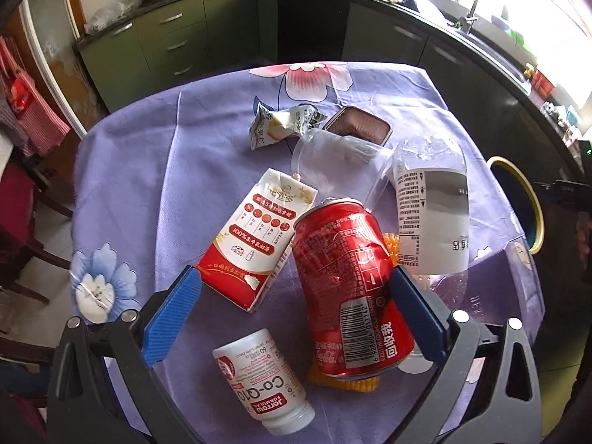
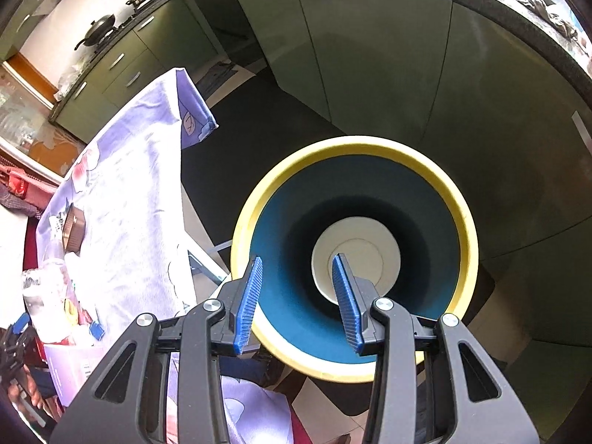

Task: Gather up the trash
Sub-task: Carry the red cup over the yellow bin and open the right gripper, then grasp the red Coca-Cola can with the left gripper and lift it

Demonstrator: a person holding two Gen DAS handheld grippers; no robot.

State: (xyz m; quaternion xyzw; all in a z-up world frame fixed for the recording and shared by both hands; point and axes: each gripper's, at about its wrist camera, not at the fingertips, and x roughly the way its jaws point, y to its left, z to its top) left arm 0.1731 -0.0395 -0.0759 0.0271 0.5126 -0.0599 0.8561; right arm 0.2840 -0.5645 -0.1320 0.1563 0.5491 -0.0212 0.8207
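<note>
My left gripper is open above a table strewn with trash. A dented red cola can lies between its blue fingers, close to the right one. A red and white milk carton lies by the left finger. A white Co-Q10 bottle lies nearest me. A clear plastic bottle, a clear cup, a snack wrapper and a brown tin lie farther off. My right gripper is open and empty over the bin, yellow-rimmed, blue inside, with a white disc at its bottom.
The table wears a purple flowered cloth; its edge shows in the right wrist view. The bin stands on the floor right of the table, its rim seen in the left view. Green kitchen cabinets stand behind. A yellow ribbed thing lies under the can.
</note>
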